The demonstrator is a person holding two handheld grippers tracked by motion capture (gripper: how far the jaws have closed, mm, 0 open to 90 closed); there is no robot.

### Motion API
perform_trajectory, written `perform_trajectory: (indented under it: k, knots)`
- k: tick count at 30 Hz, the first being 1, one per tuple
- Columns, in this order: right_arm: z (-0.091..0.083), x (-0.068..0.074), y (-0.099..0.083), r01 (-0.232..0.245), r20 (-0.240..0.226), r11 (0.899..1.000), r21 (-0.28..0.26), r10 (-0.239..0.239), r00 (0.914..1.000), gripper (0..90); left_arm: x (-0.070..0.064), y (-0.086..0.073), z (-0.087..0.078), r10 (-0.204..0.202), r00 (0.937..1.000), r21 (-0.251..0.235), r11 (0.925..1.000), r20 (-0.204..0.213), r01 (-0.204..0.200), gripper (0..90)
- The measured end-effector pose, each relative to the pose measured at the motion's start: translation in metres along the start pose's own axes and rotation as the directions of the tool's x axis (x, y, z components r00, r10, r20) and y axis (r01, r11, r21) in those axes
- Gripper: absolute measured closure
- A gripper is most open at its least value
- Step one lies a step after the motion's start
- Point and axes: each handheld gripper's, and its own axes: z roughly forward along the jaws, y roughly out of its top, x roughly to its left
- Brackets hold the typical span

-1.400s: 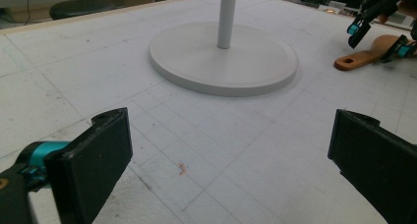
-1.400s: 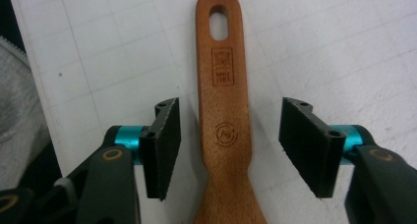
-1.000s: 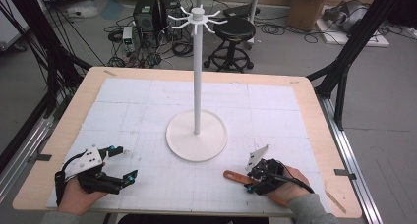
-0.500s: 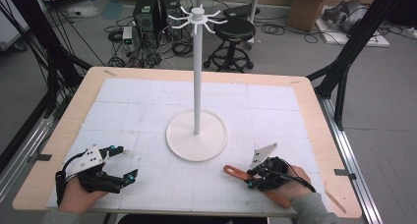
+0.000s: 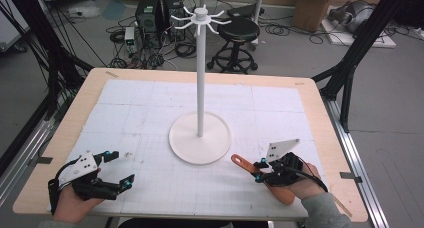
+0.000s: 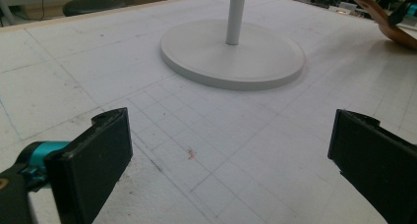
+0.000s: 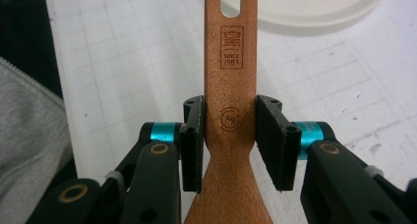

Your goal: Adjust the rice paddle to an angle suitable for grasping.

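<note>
Bench (image 5: 310,95) with a white gridded mat carries a tall white stand (image 5: 200,78), its round base near the mat's middle and hooks fanned out at its top. Left claw (image 5: 120,169), held in a hand near the bench's front edge, sits well to the left of the stand's base with its jaws spread wide apart over bare mat. Right claw (image 5: 258,171), just right of the base, is clamped on the handle of a wooden spatula (image 7: 231,76), whose holed end points toward the base.

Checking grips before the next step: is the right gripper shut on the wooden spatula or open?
Shut on it: the right gripper has both black jaws pressed against the sides of the wooden spatula handle.
</note>
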Motion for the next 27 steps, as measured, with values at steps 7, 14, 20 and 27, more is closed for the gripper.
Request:
perform_trajectory:
  k: [7,14,20,27]
  knots:
    - [-0.018,0.0,-0.001,-0.008,0.029,0.996,-0.087,0.01,0.9995,64.3,0.0,0.001,0.002,-0.001,1.0,-0.001,1.0,0.005,0.001,3.4]
    - [-0.036,-0.002,-0.006,-0.026,0.051,0.982,-0.186,0.036,0.998,64.4,-0.001,0.001,0.007,0.003,0.9998,0.005,1.0,0.019,-0.003,3.4]
    - [-0.048,-0.002,-0.008,-0.06,0.014,0.96,-0.272,0.066,0.9977,64.3,0.0,0.002,0.008,0.001,0.9998,0.002,1.0,0.021,-0.001,3.4]
    - [-0.059,-0.004,-0.012,-0.056,0.01,0.939,-0.34,0.064,0.9979,64.4,-0.001,0.002,0.007,-0.002,0.9998,-0.002,1.0,0.02,0.002,3.4]
